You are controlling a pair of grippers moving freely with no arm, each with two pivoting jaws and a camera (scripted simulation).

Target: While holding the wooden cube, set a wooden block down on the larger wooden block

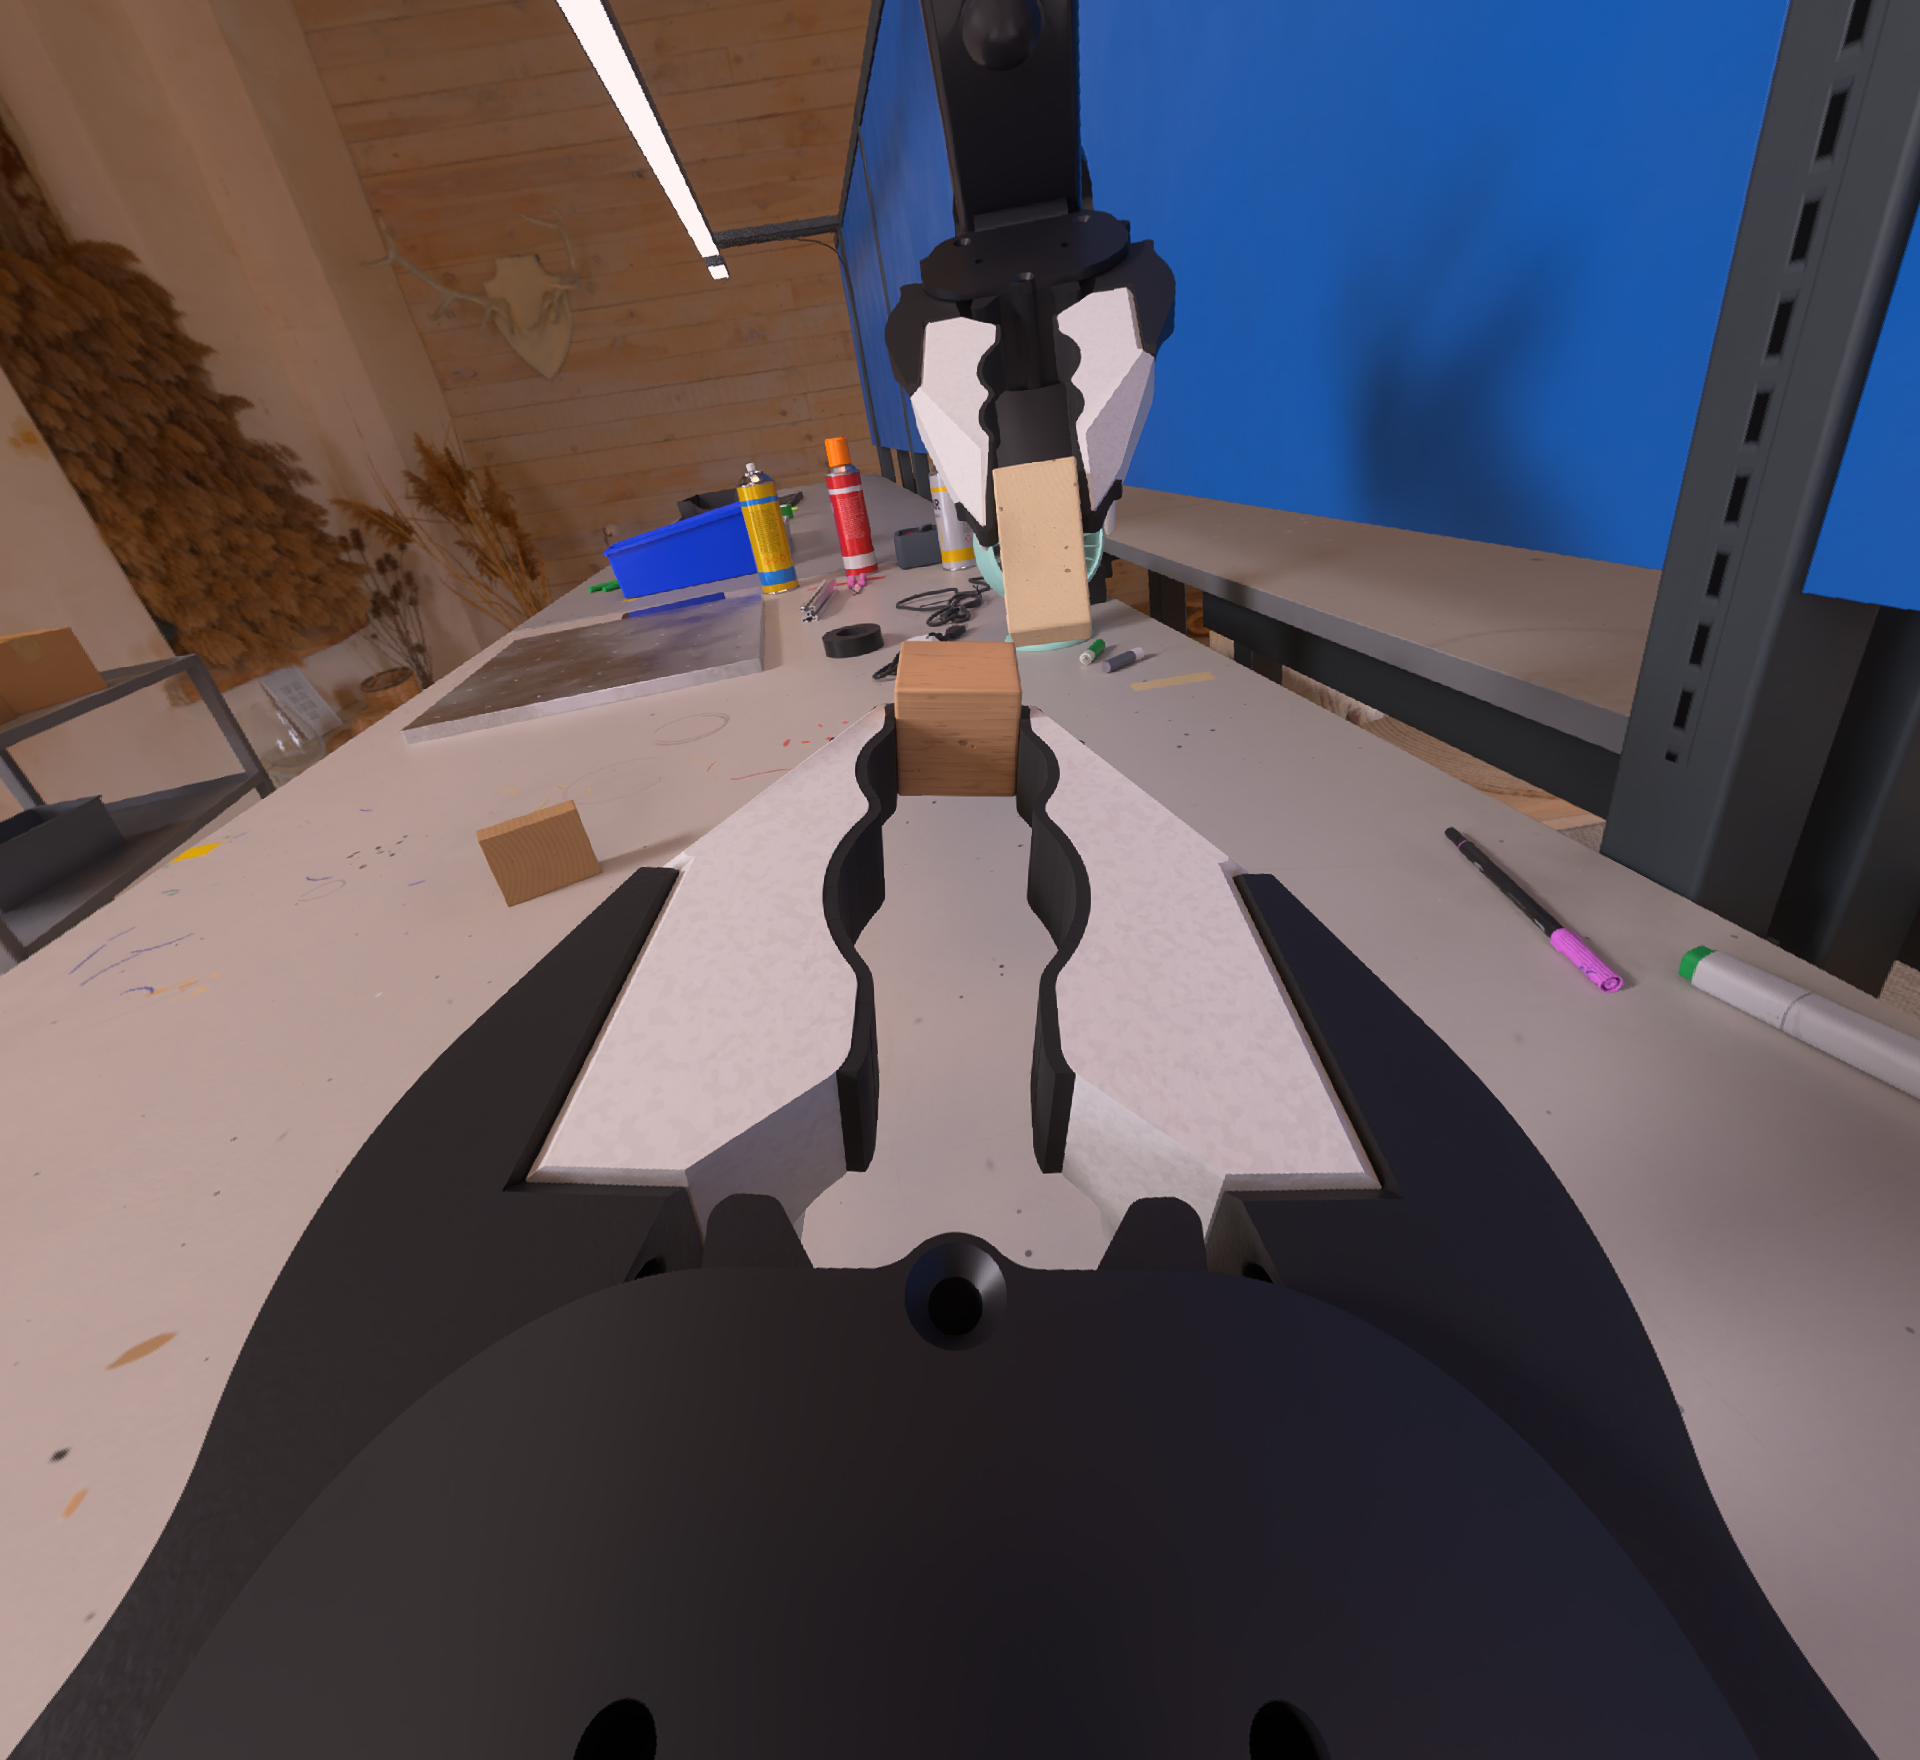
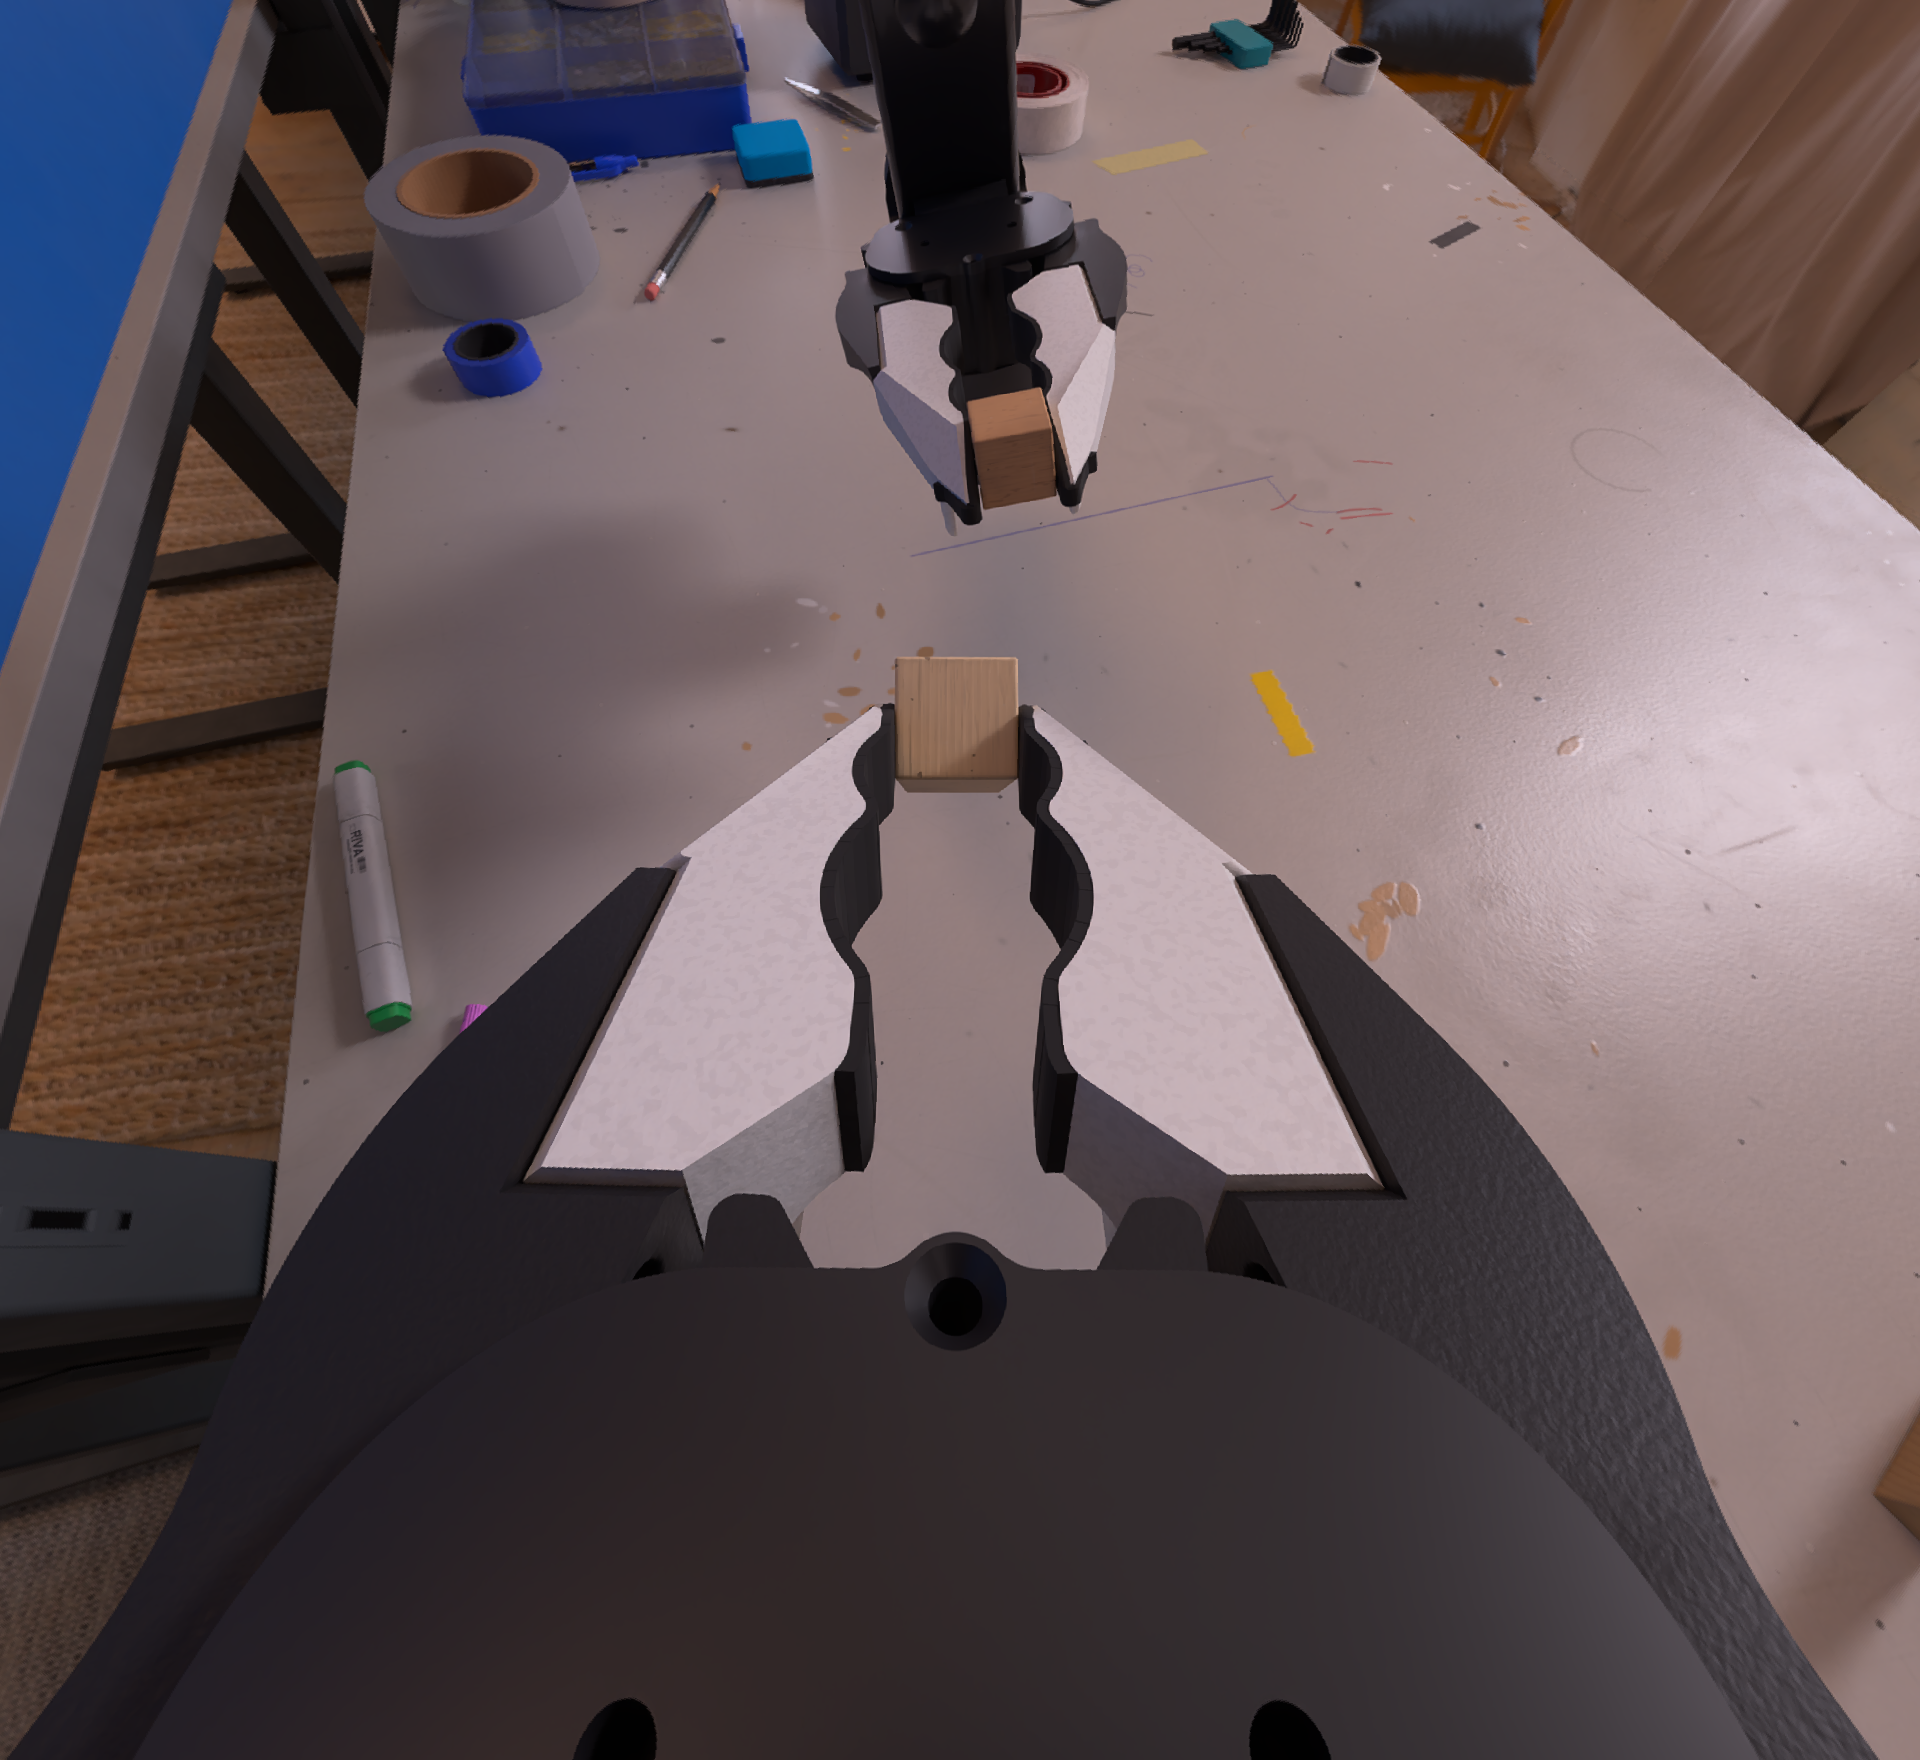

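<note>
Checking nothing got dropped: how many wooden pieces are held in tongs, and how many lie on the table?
Held: 2, cube and pale block
On table: 1, flat block
Total: 3

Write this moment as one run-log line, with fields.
left hand-held gripper: holds wooden cube | right hand-held gripper: holds wooden block | larger wooden block: on table, bare
</note>
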